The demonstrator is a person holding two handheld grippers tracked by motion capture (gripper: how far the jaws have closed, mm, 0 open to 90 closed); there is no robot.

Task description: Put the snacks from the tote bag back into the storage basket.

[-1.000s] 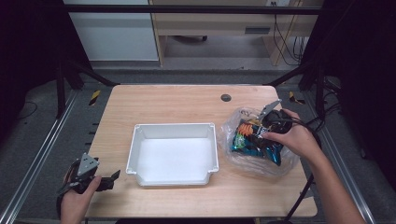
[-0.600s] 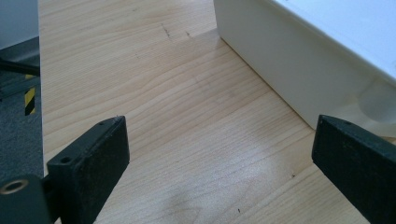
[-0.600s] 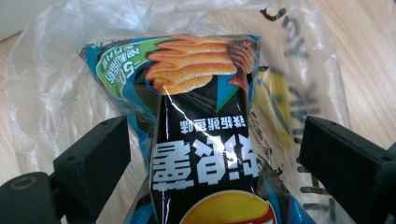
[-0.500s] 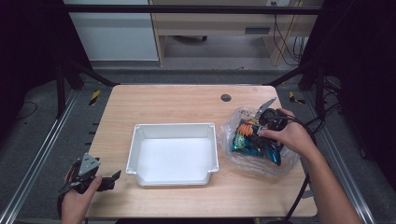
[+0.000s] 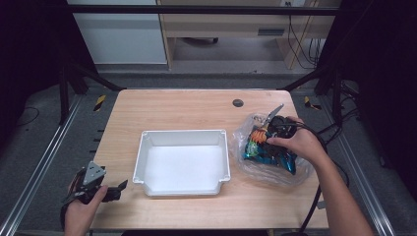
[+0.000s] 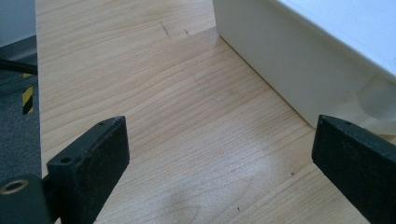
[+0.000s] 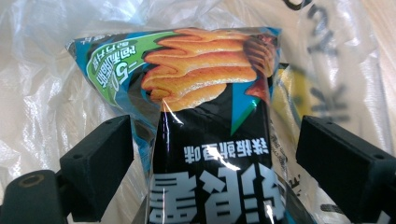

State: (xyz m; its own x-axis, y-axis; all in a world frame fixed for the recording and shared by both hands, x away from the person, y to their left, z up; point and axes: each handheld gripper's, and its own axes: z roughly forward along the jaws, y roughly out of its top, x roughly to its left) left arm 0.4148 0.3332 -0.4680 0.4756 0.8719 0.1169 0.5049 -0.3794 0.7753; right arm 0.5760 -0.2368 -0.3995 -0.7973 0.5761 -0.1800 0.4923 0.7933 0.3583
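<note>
The right gripper (image 5: 268,129) reaches into a clear plastic bag (image 5: 255,167) on the right side of the wooden table (image 5: 187,105), with the person's right hand (image 5: 297,142) wrapped around its body; in the right gripper view its two black jaws stand well apart with a snack packet (image 7: 210,140) lying between them. The jaws have just been closing, yet a gap shows on either side of the packet, wider at the right-hand jaw than at the left-hand one, so the pads do not press on it. The packet is black and teal with a picture of ridged orange crisps at its far end (its printed lettering reads upside down from this camera); it runs lengthwise away from the jaws, its near end passing between them and out at the bottom edge; crinkled bag film lies beneath and beyond both jaws, and something yellow shows just past the packet toward the right-hand jaw.

The left gripper (image 5: 105,189) sits at the near left corner of the table in the person's left hand (image 5: 81,211); its jaws are spread wide over bare wood with nothing between them; the outer wall of the white tray (image 6: 299,70) rises just beyond the right-hand jaw, apart from it.
</note>
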